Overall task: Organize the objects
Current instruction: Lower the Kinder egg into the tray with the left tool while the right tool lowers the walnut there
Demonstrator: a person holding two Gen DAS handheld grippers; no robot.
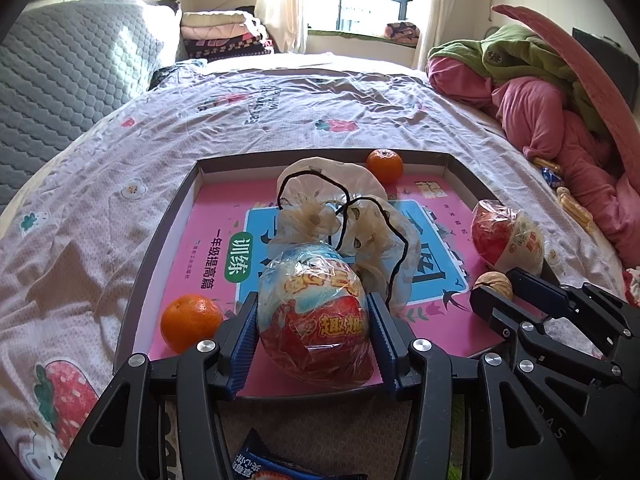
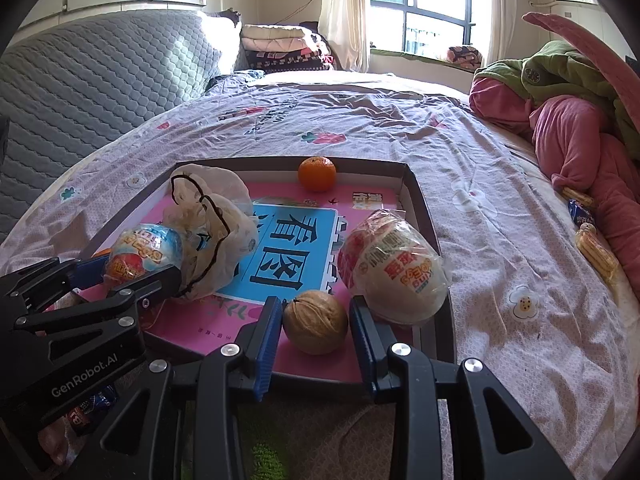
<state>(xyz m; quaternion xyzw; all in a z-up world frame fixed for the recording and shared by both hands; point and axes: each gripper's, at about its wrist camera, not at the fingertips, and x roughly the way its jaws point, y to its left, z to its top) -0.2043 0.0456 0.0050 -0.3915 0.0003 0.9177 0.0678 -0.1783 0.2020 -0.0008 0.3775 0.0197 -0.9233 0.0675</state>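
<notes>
Gripping the wrapped egg (image 1: 314, 312), the left tool (image 1: 312, 320) was closed. The right tool (image 2: 316, 320) stood open around the walnut (image 2: 316, 322) near the tray's (image 2: 424, 196) front edge; it could roll away.

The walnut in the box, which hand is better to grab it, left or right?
Right. The right gripper already has its fingers on both sides of the walnut, though a small gap shows. The left gripper is busy, shut on the blue-and-red toy egg, farther from the walnut.
</notes>
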